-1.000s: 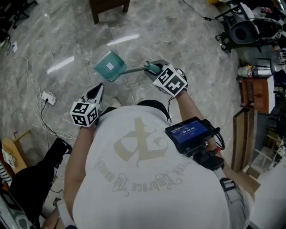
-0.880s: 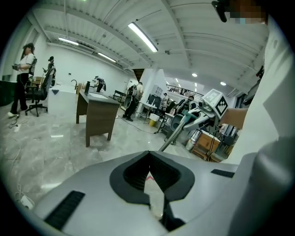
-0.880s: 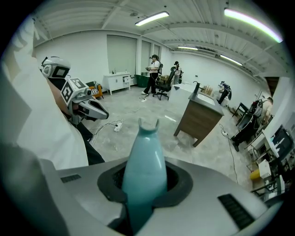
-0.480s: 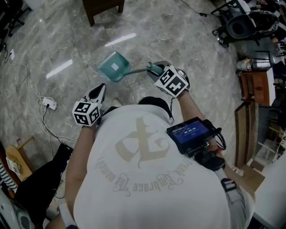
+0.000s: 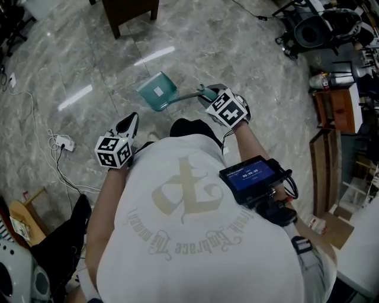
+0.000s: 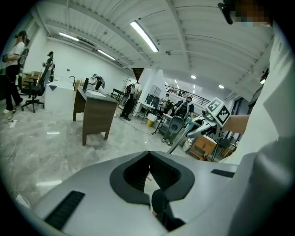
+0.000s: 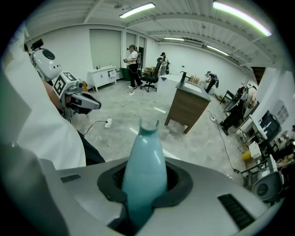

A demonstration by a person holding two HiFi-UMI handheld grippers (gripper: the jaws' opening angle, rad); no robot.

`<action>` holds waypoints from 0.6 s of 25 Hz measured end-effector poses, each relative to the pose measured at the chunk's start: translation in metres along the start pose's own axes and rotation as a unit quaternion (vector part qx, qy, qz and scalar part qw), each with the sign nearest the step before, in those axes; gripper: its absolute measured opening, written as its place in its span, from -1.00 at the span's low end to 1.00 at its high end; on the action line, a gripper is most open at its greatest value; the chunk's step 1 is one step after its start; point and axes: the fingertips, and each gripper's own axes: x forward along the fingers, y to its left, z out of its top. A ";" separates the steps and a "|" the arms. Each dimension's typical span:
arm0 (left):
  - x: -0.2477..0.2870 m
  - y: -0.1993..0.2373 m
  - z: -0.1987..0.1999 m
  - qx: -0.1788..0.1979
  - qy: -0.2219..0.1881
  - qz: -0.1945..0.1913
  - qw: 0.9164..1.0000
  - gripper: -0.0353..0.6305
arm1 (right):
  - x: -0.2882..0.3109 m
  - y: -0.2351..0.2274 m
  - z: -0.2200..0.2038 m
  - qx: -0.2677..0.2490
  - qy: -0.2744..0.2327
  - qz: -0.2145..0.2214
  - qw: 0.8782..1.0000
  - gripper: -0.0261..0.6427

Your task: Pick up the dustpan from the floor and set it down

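The teal dustpan [image 5: 157,90] hangs low over the marble floor ahead of me, with its grey shaft running back to a teal grip [image 7: 144,156]. My right gripper [image 5: 208,93] is shut on that grip, which stands up between its jaws [image 7: 144,174] in the right gripper view. At lower left, my left gripper [image 5: 129,123] has its jaws together and nothing in them, well apart from the pan. The left gripper view shows its closed fingertips [image 6: 148,156] and, further off, the right gripper [image 6: 203,126] with the shaft below it.
A dark wooden desk [image 5: 127,10] stands beyond the pan. A power strip with cables [image 5: 62,142] lies at left, and a black bag [image 5: 59,248] at lower left. Machines [image 5: 320,29] and wooden boards [image 5: 331,112] crowd the right side. People stand far off [image 7: 133,64].
The dustpan's pan has shifted a little to the right and away from the desk, with the right gripper still holding its grip. The left gripper has stayed where it was.
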 end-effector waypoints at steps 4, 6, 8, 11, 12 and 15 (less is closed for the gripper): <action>-0.003 0.006 0.003 -0.004 -0.002 0.005 1.000 -0.86 | 0.000 -0.007 -0.010 0.014 0.007 -0.013 1.000 -0.66; -0.005 0.009 0.006 -0.006 -0.002 0.008 1.000 -0.86 | 0.000 -0.009 -0.010 0.012 0.010 -0.017 1.000 -0.66; -0.006 0.010 0.007 -0.008 0.000 0.008 1.000 -0.86 | 0.001 -0.009 -0.012 0.016 0.013 -0.019 1.000 -0.66; -0.005 0.008 0.004 -0.010 0.006 0.007 1.000 -0.86 | 0.003 -0.011 -0.015 0.025 0.017 -0.024 0.999 -0.66; -0.005 0.007 0.004 -0.010 0.009 0.006 1.000 -0.86 | 0.004 -0.011 -0.016 0.029 0.016 -0.025 0.999 -0.66; -0.007 0.005 0.002 -0.011 0.013 0.008 1.000 -0.86 | 0.007 -0.014 -0.021 0.049 0.013 -0.030 0.998 -0.66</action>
